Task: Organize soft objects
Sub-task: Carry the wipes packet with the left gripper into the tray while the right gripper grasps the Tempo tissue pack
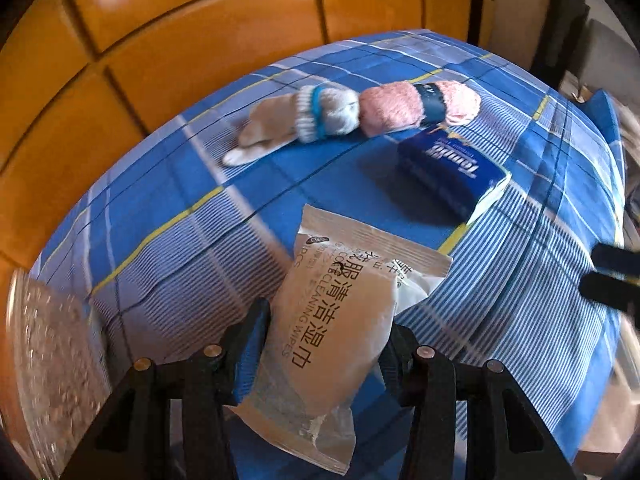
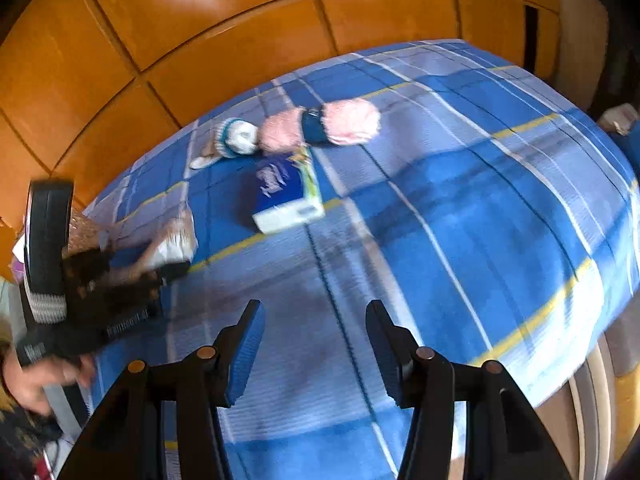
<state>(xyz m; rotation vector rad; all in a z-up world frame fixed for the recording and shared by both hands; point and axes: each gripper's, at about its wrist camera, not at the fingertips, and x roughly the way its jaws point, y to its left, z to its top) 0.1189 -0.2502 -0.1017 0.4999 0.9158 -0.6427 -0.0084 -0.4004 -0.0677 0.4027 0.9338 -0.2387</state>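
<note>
My left gripper (image 1: 326, 320) is shut on a beige pack of cleaning wipes (image 1: 336, 328) and holds it above the blue plaid cloth (image 1: 168, 208). Farther off lie a beige-and-grey rolled sock (image 1: 304, 120), a pink fluffy roll with a dark band (image 1: 416, 108) and a blue tissue pack (image 1: 452, 172). My right gripper (image 2: 316, 344) is open and empty above the cloth (image 2: 480, 220). In the right wrist view the sock (image 2: 236, 140), the pink roll (image 2: 328, 124) and the tissue pack (image 2: 286, 196) lie far ahead, and the left gripper with the wipes (image 2: 172, 240) shows blurred at the left.
A clear textured plastic container (image 1: 44, 360) stands at the left edge near the left gripper. Orange wood panelling (image 1: 160, 40) rises behind the table. The table edge drops off at the right (image 2: 580, 360). A dark chair (image 1: 564, 28) stands at the back right.
</note>
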